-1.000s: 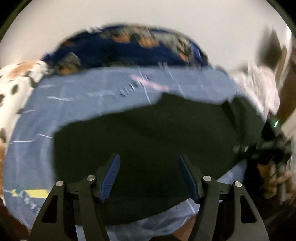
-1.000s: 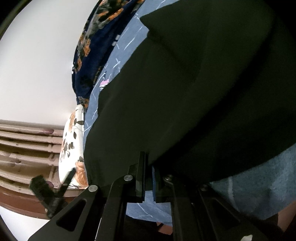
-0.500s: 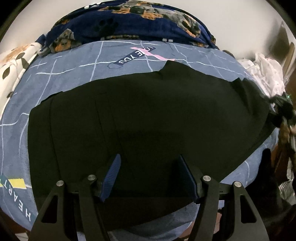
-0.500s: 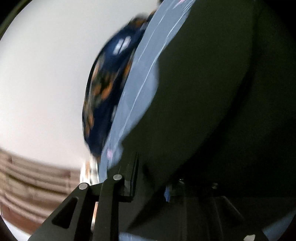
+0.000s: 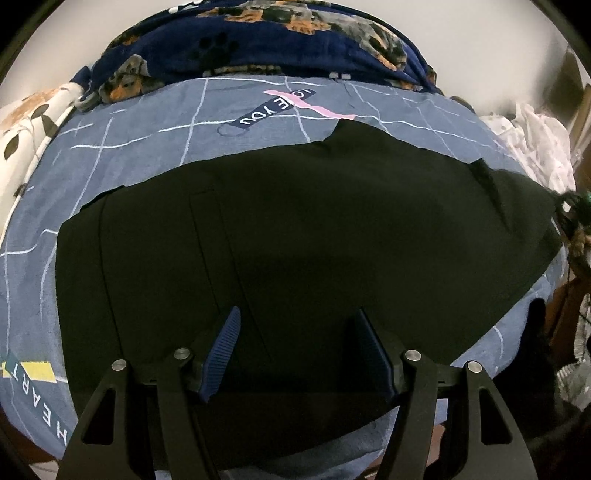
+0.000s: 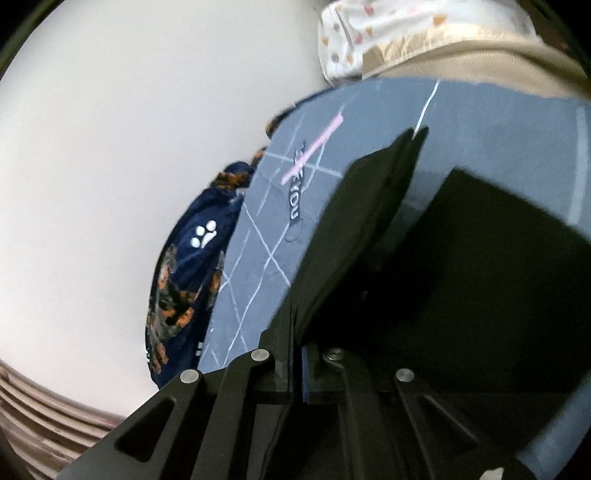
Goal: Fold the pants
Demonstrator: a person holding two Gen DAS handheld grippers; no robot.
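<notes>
near hem of black pants (image 5: 295,236) hidden behind left gripper (image 5: 295,350) frame in left wrist view. far right end of pants blurred into a dark tangle at picture edge; not identifiable. lettering on blue bedsheet (image 5: 147,140) cut off at lower left edge. dog-print blanket (image 5: 240,40) cropped by top edge.

in right wrist view, pads of right gripper (image 6: 298,354) pressed together with fabric edge clamped; contact point in shadow. lower right of pants lost in darkness. spotted white cloth (image 6: 354,33) cut off by top edge.
</notes>
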